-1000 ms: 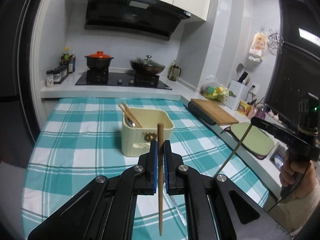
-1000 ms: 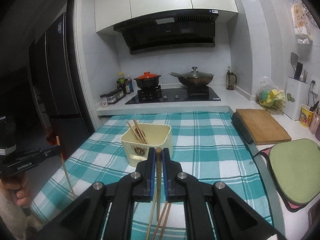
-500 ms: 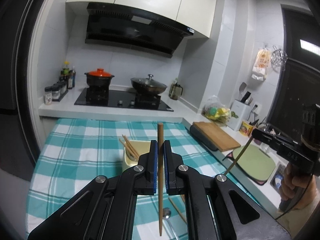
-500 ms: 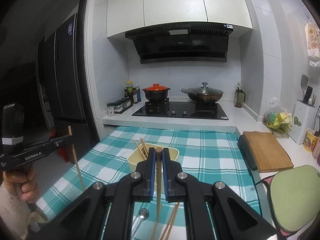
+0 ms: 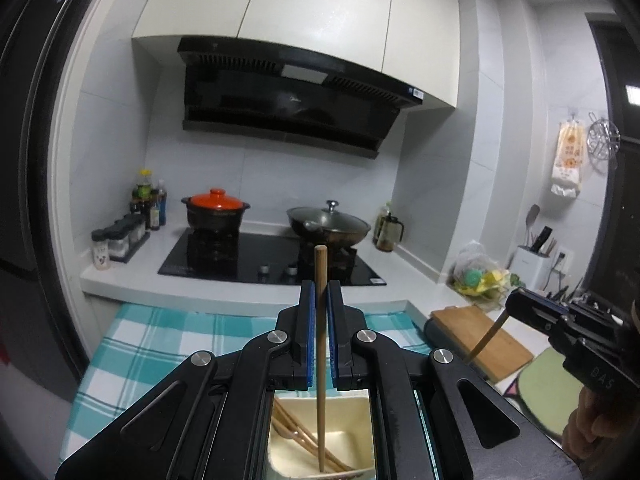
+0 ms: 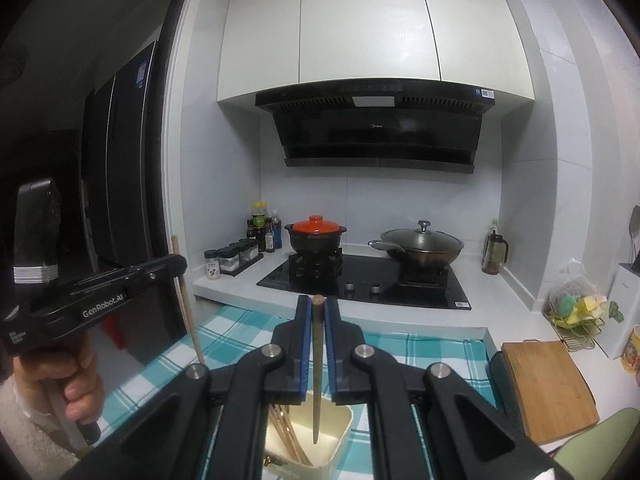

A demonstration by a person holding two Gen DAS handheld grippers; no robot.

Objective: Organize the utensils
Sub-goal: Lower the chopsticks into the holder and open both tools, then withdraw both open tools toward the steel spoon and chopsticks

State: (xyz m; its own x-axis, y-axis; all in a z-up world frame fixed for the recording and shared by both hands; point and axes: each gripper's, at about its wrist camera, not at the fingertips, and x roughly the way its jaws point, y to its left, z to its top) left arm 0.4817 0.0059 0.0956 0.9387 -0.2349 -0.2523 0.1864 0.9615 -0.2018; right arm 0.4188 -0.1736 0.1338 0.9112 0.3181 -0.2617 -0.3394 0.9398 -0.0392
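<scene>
In the left wrist view my left gripper [image 5: 320,292] is shut on an upright wooden chopstick [image 5: 320,360]. Its lower tip hangs inside the cream utensil holder [image 5: 352,444], beside several chopsticks [image 5: 296,440] leaning there. My right gripper [image 5: 514,306] shows at the right edge, gripping its own chopstick [image 5: 486,338]. In the right wrist view the right gripper [image 6: 318,308] is shut on a dark chopstick [image 6: 317,368] whose tip hangs over the holder [image 6: 340,428]. The left gripper [image 6: 180,266] appears at the left with its chopstick [image 6: 187,308].
The holder stands on a teal checked cloth [image 6: 424,352]. Behind it is a black hob [image 6: 360,280] with an orange-lidded pot [image 6: 316,234] and a lidded wok [image 6: 420,244]. A wooden cutting board [image 6: 548,388] and a green mat [image 5: 552,392] lie to the right, a dark fridge [image 6: 120,200] to the left.
Both grippers have risen and moved forward over the holder, each still gripping its chopstick. The holder now lies under the jaws, and the loose chopsticks and spoon on the cloth have left view.
</scene>
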